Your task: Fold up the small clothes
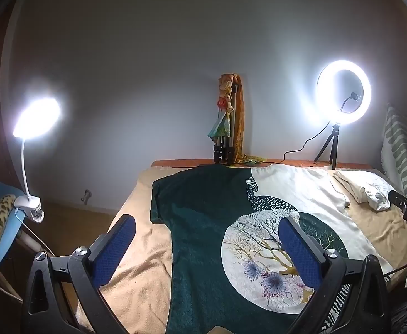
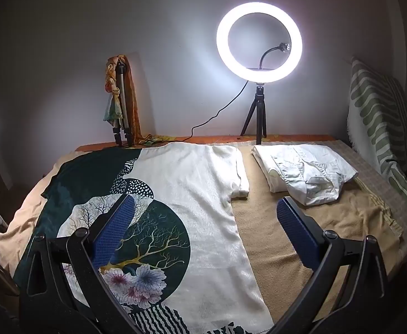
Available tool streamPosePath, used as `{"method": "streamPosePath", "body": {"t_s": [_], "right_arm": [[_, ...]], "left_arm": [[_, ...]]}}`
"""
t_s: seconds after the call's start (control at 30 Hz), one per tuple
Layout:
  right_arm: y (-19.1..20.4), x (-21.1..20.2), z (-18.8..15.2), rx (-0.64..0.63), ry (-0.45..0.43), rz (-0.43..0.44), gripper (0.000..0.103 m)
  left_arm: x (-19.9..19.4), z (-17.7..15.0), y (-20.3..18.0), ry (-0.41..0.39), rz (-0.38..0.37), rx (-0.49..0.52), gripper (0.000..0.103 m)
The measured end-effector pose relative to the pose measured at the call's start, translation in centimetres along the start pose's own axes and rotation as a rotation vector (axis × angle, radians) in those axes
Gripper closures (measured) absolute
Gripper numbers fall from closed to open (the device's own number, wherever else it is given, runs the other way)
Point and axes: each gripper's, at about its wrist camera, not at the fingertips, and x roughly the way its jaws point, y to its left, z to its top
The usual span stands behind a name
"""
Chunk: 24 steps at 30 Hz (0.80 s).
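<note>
A dark green and white T-shirt (image 1: 203,217) with a round tree-and-flower print lies spread flat on the tan blanket (image 1: 139,272); it also shows in the right wrist view (image 2: 192,194). My left gripper (image 1: 207,231) is open and empty above the shirt's green left half. My right gripper (image 2: 205,211) is open and empty above the shirt's white right side and the blanket (image 2: 281,250). The right gripper's tip shows at the left wrist view's right edge (image 1: 406,203).
A pile of white folded clothes (image 2: 303,172) lies at the back right. A ring light on a tripod (image 2: 259,41), a folded tripod with a scarf (image 2: 120,100) and a clip lamp (image 1: 36,117) stand around. A striped cushion (image 2: 379,117) leans at the right.
</note>
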Motion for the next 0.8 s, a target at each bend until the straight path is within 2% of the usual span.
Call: {"method": "streamPosePath", "body": {"t_s": [0.8], "right_arm": [[-0.02, 0.06, -0.02, -0.002, -0.002, -0.001, 0.0]], "left_arm": [[-0.02, 0.09, 0.07, -0.001, -0.002, 0.0, 0.0]]}}
